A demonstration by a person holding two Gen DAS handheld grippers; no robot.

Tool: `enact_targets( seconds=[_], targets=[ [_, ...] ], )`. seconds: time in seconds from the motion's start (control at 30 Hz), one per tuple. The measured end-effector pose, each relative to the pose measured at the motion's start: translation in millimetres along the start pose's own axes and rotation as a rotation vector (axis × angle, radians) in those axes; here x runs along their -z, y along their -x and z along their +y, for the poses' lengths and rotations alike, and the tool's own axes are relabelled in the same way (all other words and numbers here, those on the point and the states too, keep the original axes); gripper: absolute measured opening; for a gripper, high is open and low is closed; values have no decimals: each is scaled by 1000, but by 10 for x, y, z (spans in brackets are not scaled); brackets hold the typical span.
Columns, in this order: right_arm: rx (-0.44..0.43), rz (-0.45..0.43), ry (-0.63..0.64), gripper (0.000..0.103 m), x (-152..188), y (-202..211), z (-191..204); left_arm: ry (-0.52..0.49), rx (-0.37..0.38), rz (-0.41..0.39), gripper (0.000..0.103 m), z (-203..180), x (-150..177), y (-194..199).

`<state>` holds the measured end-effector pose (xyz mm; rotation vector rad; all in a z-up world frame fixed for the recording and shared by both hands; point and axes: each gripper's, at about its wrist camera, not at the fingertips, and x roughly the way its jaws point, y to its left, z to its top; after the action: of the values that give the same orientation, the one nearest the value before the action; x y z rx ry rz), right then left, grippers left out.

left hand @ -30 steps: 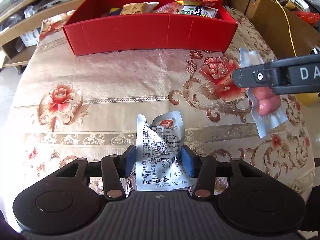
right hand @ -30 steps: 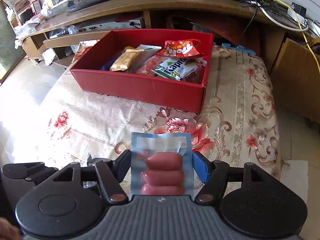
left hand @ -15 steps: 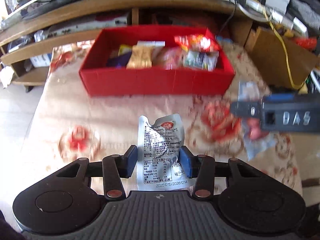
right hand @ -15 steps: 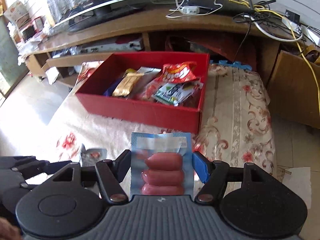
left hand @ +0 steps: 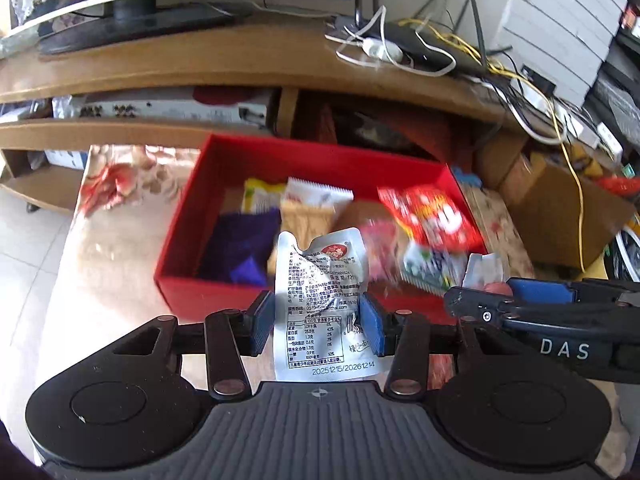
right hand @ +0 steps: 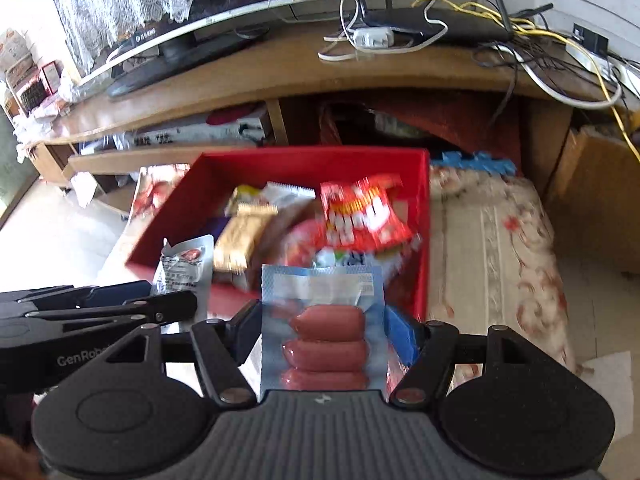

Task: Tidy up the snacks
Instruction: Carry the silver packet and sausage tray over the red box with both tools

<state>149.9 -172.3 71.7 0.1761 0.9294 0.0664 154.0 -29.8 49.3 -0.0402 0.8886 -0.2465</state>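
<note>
Inspection of my two tongs, both in the air just in front of the red box (left hand: 188, 240). My left gripper (left hand: 318, 322) has its blue pads (left hand: 260, 322) pressed against both edges of a crinkled silver snack pouch (left hand: 320, 280), printed side up, with a red round logo near its torn-looking top corner. The pouch stands upright between the jaws and its upper half overlaps the near wall of the box in the left wrist view.

My right gripper (right hand: 324, 330) is closed on a clear-and-blue sausage pack (right hand: 324, 320); three pink sausages lie stacked across it, and the pack's top edge reaches over the near wall of the box in the right wrist view. Each tool is seen from the other's camera: the right one enters the left view from the right edge, the left one enters the right view from the left edge, the two just beside each other.

The box sits on a floral tablecloth (right hand: 492, 248). Inside it lie a red crisp bag (right hand: 360, 212), a tan wafer packet (right hand: 240, 236), a purple packet (left hand: 240, 244) and a white-and-green packet (left hand: 428, 268), the contents blurred. Behind the box runs a wooden TV stand (left hand: 200, 60) carrying a monitor base, a router (right hand: 436, 20) and loose cables
</note>
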Motion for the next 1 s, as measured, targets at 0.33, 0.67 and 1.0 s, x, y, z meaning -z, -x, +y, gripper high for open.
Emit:
enact_targets(
  seconds=[0.33, 0.67, 1.0],
  targets=[
    [4, -27, -12, 65, -307, -250, -51, -10, -37, -16, 54, -11, -246, -243],
    [15, -19, 7, 65, -369, -458, -4, -5, -66, -14, 54, 33, -341, -385],
    [24, -14, 18, 65, -402, -616, 23, -5, -100, -1, 54, 77, -365, -511]
  ],
)
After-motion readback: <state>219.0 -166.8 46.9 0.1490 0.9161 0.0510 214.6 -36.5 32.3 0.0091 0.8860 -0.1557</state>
